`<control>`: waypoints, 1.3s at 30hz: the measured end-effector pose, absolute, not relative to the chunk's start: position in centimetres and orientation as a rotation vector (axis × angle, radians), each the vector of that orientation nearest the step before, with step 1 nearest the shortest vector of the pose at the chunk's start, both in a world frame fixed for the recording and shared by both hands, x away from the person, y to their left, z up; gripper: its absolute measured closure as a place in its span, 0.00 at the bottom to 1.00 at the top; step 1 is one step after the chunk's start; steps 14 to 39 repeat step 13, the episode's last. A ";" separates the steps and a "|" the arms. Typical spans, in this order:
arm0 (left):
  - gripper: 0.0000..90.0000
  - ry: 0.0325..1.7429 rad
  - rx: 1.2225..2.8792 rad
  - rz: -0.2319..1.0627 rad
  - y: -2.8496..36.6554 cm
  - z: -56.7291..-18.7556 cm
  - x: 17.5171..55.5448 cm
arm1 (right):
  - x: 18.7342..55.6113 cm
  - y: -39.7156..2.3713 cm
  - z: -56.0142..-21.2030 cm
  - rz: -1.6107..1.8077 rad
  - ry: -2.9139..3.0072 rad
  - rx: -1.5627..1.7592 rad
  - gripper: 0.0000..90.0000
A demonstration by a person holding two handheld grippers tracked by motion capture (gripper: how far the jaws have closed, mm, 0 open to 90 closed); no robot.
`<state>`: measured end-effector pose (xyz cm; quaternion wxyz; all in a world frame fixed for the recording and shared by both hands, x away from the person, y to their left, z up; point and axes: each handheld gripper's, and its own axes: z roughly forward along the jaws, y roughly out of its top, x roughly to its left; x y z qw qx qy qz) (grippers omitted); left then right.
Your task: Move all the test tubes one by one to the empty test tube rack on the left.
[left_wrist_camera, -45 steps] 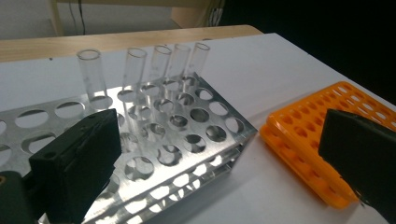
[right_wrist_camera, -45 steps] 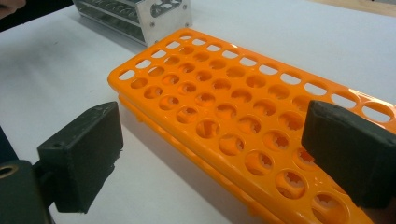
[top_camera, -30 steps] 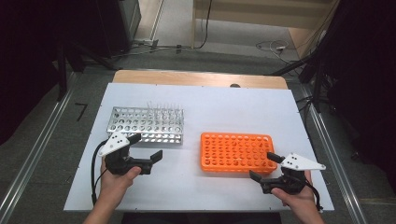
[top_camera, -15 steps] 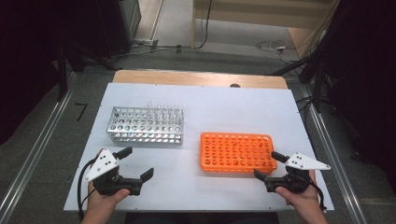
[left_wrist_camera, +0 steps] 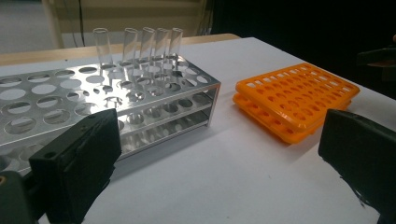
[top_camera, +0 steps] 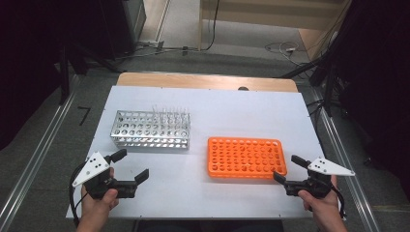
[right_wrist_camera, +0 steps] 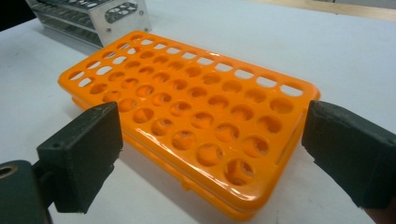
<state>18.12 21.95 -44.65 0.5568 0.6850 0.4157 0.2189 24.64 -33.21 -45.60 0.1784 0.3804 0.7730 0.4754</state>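
high view: left tongs (top_camera: 129,166) and right tongs (top_camera: 287,168) gape empty over a smooth white bench (top_camera: 232,111). glossy orange plastic rack (top_camera: 246,157) lies beside a perforated metal rack (top_camera: 151,129) bearing clear glass tubes (top_camera: 169,113).

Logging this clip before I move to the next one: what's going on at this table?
A person holds a claw in each hand at the near edge of a white table. Both are open and hold nothing. The left claw sits in front of a metal tube rack with a few clear glass tubes standing upright at its far right end. The right claw sits at the near right corner of an empty orange rack. No tube has reached the orange rack.
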 end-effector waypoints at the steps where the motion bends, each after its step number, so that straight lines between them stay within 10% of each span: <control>1: 0.00 0.981 1.616 0.516 21.9 -44.7 18.2 | 24.7 -33.4 -45.6 1.343 2.182 1.088 0.04; 39: 0.00 0.975 1.641 0.507 21.3 -44.9 18.5 | 24.8 -33.7 -45.6 1.344 2.176 1.087 0.04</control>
